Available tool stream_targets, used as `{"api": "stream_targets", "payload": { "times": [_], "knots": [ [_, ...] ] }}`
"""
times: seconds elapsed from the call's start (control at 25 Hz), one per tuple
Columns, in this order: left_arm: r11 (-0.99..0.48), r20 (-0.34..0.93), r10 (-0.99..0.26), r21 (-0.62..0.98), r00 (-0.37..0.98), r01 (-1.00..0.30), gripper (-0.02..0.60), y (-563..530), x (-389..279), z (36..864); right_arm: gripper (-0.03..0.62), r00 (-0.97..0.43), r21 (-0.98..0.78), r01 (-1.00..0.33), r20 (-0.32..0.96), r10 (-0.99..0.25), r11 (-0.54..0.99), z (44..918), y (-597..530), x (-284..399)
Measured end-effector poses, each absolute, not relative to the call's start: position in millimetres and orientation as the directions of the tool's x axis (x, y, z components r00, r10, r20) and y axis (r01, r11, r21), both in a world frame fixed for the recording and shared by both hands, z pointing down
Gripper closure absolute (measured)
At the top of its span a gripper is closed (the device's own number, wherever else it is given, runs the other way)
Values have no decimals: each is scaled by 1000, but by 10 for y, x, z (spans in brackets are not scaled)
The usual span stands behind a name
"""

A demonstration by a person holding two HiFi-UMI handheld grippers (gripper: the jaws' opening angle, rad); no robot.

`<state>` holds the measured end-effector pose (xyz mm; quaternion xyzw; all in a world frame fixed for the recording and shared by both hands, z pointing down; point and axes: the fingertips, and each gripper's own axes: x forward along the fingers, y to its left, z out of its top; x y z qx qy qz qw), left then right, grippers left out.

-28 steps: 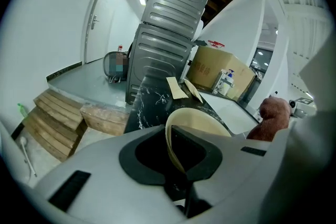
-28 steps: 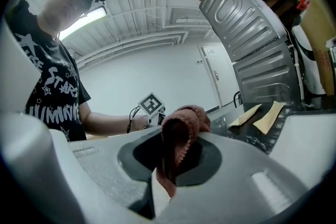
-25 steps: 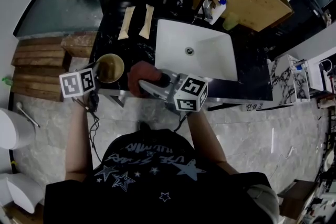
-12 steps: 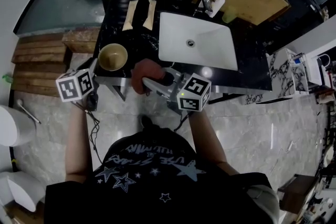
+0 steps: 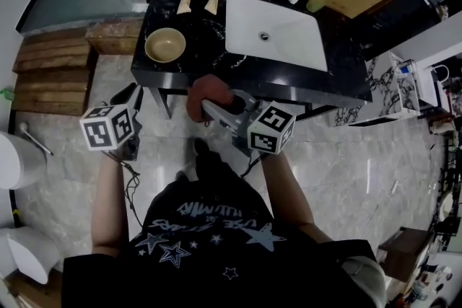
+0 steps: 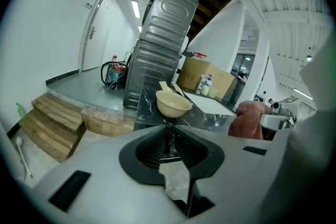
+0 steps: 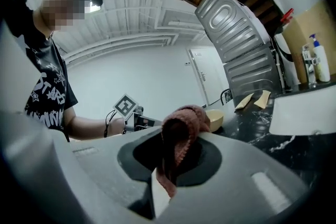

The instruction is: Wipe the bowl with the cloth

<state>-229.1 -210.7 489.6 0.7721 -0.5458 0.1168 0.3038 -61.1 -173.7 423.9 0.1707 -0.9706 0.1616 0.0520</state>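
Approach step; wiping not yet begun. Right gripper [image 7: 169, 165] clamps cloth [image 7: 181, 123], short of bowl [image 5: 165, 45] on bench [image 5: 216, 76]. Left gripper [image 6: 169, 147] empty, jaws narrow, just been opening. Next move, judged: carry cloth into bowl.

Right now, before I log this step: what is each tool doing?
Left tool: open, jaws just opened, nothing between them.
Right tool: closed on the reddish-brown cloth.

Bowl [image 7: 216, 119] partly behind cloth [image 7: 178, 136]
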Motion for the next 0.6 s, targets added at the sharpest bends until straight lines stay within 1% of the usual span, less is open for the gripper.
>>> {"api": "stream_targets", "payload": {
  "times": [0.16,0.2,0.32,0.6],
  "knots": [
    [-263,497,-756,365,426,-893,530,-1825,-2186,4978,548,-904,-294,-423,196,-380,857,4390,-1525,-580],
    [-270,499,-751,367,433,-890,554,-1764,-2158,5016,548,-896,-294,-440,207,-393,849,4433,-1476,-567],
    [-280,508,-734,377,450,-883,574,-1601,-2091,5117,548,-875,-282,-478,233,-424,832,4510,-1346,-545],
    [-289,498,-739,372,453,-882,574,-1366,-1922,5035,548,-871,-242,-482,239,-430,842,4511,-1154,-477]
  ]
}}
